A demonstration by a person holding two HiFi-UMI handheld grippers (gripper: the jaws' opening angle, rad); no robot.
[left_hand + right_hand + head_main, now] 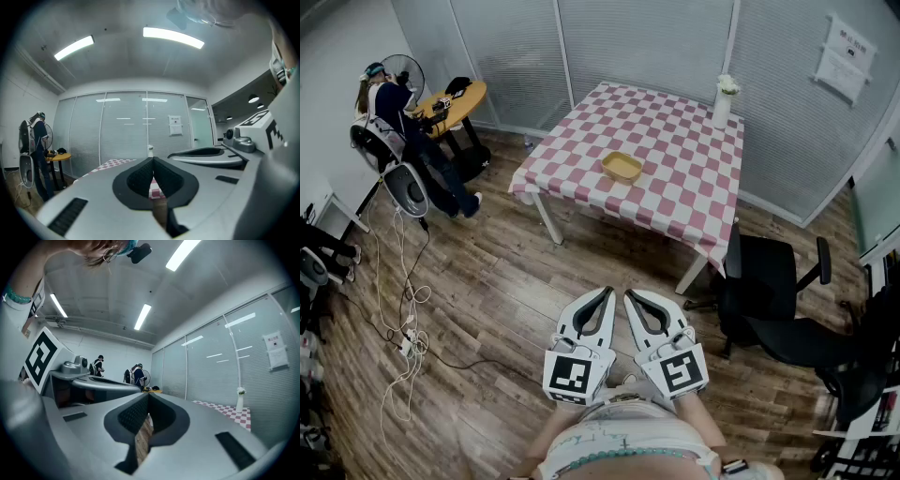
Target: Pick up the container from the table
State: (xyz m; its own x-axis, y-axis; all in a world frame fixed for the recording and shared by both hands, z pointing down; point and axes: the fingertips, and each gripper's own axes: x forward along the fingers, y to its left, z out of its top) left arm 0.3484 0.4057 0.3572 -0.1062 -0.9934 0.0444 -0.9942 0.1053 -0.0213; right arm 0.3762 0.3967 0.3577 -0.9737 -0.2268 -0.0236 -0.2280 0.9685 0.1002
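Office: glass partitions point(637, 42), swivel chairs point(769, 291)

Wood-plank floor point(506, 281), frosted glass partition walls point(637, 42), black office chair point(764, 295).

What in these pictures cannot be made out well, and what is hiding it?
1. Shallow yellow container on the pink-checked table: it is too small in the head view to show its contents. The closed left gripper and right gripper block it in their own views.
2. White paper notice on the wall: the print is too small to read in every view.
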